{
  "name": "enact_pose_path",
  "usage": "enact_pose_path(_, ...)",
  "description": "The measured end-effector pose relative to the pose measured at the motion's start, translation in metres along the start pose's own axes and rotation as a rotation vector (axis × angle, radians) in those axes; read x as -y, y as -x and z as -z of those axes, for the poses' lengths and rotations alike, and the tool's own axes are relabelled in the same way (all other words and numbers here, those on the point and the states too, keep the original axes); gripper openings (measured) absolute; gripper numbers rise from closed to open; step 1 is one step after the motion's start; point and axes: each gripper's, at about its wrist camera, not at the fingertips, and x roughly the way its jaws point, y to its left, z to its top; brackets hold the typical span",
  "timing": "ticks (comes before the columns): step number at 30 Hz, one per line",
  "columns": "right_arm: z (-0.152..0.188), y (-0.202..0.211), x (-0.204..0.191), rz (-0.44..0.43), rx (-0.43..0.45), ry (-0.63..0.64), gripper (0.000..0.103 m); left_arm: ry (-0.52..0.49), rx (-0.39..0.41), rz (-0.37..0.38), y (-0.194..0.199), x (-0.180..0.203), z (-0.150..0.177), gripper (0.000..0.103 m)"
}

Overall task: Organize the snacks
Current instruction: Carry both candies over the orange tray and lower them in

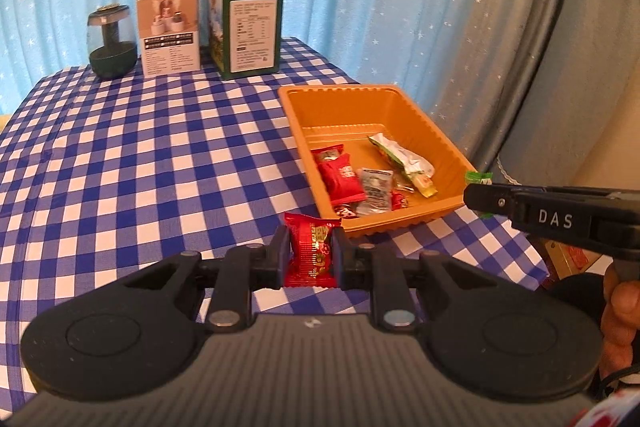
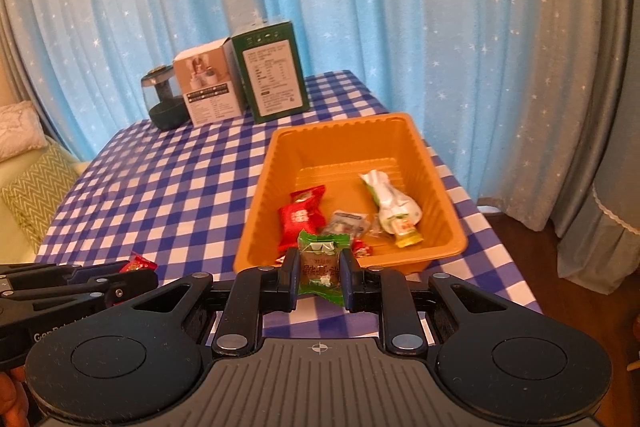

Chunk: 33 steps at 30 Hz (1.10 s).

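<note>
My left gripper [image 1: 311, 251] is shut on a red snack packet [image 1: 311, 253], held above the checked cloth just short of the orange tray's [image 1: 340, 103] near corner. In the right wrist view my right gripper [image 2: 319, 269] is shut on a green-wrapped candy [image 2: 321, 263] in front of the orange tray's [image 2: 340, 135] near rim. Inside the tray lie red packets [image 2: 301, 219], a clear silver packet [image 2: 347, 223] and a green-and-white pouch [image 2: 394, 207]. The right gripper [image 1: 486, 199] shows from the side in the left wrist view, and the left gripper [image 2: 132, 277] at the left edge of the right wrist view.
At the table's far edge stand a dark glass jar [image 1: 110, 43], a white box [image 1: 170, 35] and a green box [image 1: 246, 27]. A blue star-patterned curtain hangs behind. The blue-and-white checked tablecloth [image 1: 140, 155] drops off at the right; a cushioned seat [image 2: 28, 187] is at the left.
</note>
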Motion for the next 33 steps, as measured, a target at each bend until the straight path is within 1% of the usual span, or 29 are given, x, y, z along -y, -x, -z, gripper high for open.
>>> enact_pose_path(11, -0.003, 0.005, 0.021, 0.03, 0.008, -0.037, 0.021, -0.034, -0.005, 0.023, -0.009, 0.022, -0.013, 0.019)
enact_pose_path(33, -0.017, 0.004, 0.041, 0.058, 0.028, -0.073, 0.021, -0.073, 0.0, 0.066, -0.032, 0.046, -0.035, 0.019)
